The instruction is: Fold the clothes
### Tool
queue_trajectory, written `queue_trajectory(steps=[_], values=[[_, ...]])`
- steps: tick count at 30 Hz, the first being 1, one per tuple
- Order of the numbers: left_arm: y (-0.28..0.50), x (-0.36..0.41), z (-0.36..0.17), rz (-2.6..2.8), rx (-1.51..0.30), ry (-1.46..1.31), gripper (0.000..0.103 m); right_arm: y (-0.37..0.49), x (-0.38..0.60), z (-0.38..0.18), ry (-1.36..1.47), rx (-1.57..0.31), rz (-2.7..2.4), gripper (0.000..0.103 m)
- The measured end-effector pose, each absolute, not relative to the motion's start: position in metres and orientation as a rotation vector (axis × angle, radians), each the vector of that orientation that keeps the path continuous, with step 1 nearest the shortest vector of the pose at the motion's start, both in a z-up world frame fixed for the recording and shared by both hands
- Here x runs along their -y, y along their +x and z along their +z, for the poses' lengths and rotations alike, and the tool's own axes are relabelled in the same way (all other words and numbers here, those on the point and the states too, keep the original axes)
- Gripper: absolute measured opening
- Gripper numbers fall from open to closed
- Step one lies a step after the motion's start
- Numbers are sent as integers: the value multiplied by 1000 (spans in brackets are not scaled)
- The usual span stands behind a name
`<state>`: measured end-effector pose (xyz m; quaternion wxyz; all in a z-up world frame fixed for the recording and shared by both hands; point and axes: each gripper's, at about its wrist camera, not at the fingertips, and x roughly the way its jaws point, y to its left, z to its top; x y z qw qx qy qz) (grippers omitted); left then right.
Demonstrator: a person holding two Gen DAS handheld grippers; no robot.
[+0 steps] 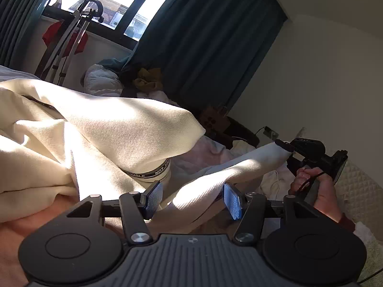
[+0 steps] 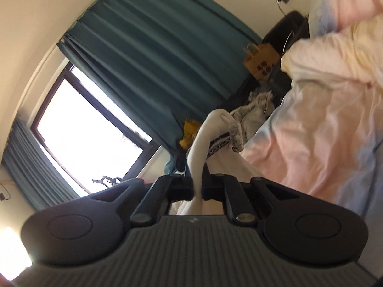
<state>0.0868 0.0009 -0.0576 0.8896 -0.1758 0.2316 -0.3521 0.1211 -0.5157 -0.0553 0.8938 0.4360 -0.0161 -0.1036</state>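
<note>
Cream ribbed-knit garment (image 1: 100, 124) with a black lettered band (image 1: 148, 171): spread in loose, uneven folds over the pastel pink-and-blue bed cover (image 2: 323, 129), one sleeve-like strip (image 1: 239, 165) pulled out and lifted clear of the bed.

Right gripper (image 2: 197, 186): closed on a pinch of cream fabric, cloth seen passing between the two fingers. Also visible in the left wrist view, at the far tip of the lifted strip, held by the person's hand (image 1: 313, 186).

Left gripper (image 1: 192, 198): wide open, nothing held, blue pads (image 1: 231, 199) standing either side of the lifted strip close to the garment body.

Orientation: long axis of the strip ran from the bulk of the garment, at lower centre of the left wrist view, up and right toward the right gripper. Strip taut along its upper edge, sagging slightly below. Orientation of the garment body not determinable; too bunched.

Risks, judged from this state:
- Thin pinch at the strip tip; likely to slip out under further pull, dropping the strip in a heap.
- Pull against a bunched body; likely to drag the whole garment across the bed rather than straighten it.
- Left gripper closed without alignment; likely to catch a double layer and set a crooked crease.
- Strong sunlight and motion blur in the right wrist view; fabric edges hard to judge.
</note>
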Motion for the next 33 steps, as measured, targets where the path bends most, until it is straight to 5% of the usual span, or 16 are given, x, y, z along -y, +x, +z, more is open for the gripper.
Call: queue_trajectory(steps=[8,15,24,29,31,33], values=[[74,-12,-67,-632,-627,-459,71,38,566,-93,1064,-36,-531,9],[81,-102,-94,-153,-818,-764,74,35,578,-124,1139,-191,-601,9],[103,-189,-141,174,-699,-1177,75,38,568,-119,1081,-195,-602,9],[122,-215,-159,250,-612,-1327,66,44,567,-120,1076,-190,-602,9],[124,-220,-159,284,-616,-1313,34,46,567,-120,1074,-186,-601,9],[117,-230,-159,280,-615,-1330,28,48,566,-121,1073,-183,-600,9]])
